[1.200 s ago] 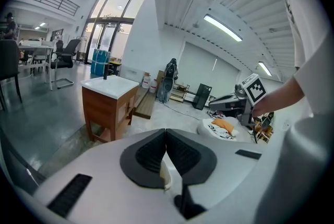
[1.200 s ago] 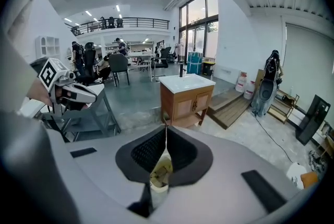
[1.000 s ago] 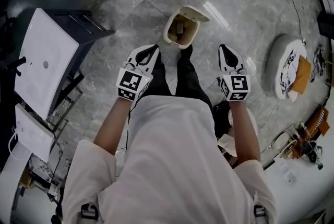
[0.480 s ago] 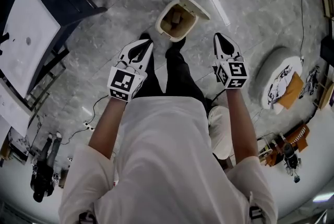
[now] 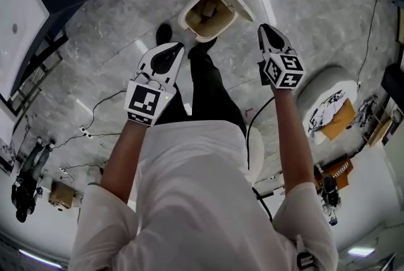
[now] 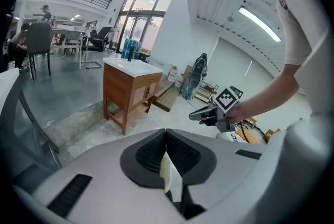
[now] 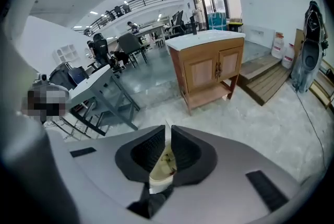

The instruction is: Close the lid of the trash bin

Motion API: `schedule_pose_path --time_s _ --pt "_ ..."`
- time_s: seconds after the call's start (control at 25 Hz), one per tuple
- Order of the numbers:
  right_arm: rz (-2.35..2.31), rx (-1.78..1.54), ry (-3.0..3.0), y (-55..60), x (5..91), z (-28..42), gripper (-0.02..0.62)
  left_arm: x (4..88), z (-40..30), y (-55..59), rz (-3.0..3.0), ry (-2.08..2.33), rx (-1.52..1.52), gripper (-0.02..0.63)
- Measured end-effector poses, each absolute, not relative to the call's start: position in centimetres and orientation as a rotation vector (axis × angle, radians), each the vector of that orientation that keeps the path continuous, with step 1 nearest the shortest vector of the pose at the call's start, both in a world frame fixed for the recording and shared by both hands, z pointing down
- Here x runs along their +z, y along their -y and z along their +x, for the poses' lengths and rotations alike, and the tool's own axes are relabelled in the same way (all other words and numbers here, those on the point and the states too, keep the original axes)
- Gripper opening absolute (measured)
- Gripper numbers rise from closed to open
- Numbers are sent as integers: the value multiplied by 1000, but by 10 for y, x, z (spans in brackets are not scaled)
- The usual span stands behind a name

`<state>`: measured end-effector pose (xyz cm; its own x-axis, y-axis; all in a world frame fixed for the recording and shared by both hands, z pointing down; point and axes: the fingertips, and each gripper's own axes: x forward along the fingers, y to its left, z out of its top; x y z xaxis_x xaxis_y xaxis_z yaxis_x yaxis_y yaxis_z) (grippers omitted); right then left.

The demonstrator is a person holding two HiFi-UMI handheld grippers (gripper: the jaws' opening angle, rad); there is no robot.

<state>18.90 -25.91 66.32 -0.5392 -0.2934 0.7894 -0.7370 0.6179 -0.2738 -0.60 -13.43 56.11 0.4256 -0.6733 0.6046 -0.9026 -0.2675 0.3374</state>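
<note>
A cream trash bin (image 5: 203,13) stands open on the marble floor, its lid (image 5: 242,3) tipped back to the right and rubbish showing inside. My left gripper (image 5: 173,48) hovers shut and empty, short of the bin on its near left. My right gripper (image 5: 264,30) is also shut and empty, off the bin's right side near the lid. In the left gripper view only a cream sliver of the bin (image 6: 166,173) shows below the closed jaws, with the right gripper (image 6: 201,114) held out beyond. The right gripper view shows the bin (image 7: 162,165) under its jaws.
The person's dark legs (image 5: 211,83) and shoes stand just before the bin. A white desk (image 5: 22,17) on a dark frame is at the left, a round white seat (image 5: 328,105) at the right, cables (image 5: 95,121) on the floor. A wooden cabinet (image 7: 209,66) stands beyond.
The person has stepped toward the bin, which now lies higher in the head view. Both grippers have moved forward, nearer to it, the right one up beside the lid. Both stay shut.
</note>
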Motion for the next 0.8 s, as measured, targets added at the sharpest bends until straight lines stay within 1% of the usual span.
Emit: schedule_pose_path --time_s 0.24,0.28,0.4,0.52,0.6,0.8 --pt "767 885 2067 271 710 194 35 580 5 128 1981 1352 454 18" --pt "755 900 2060 271 717 194 42 583 6 126 1972 1356 453 18" --pt "737 940 2042 276 737 193 87 591 10 125 1951 1367 450 18" --pt "731 990 2024 281 754 192 91 598 15 124 1934 1372 441 18" --pt "718 1062 2001 282 765 191 101 602 19 124 1926 1371 435 18" --pt "725 1263 1949 286 783 187 104 614 26 122 1919 1361 436 18"
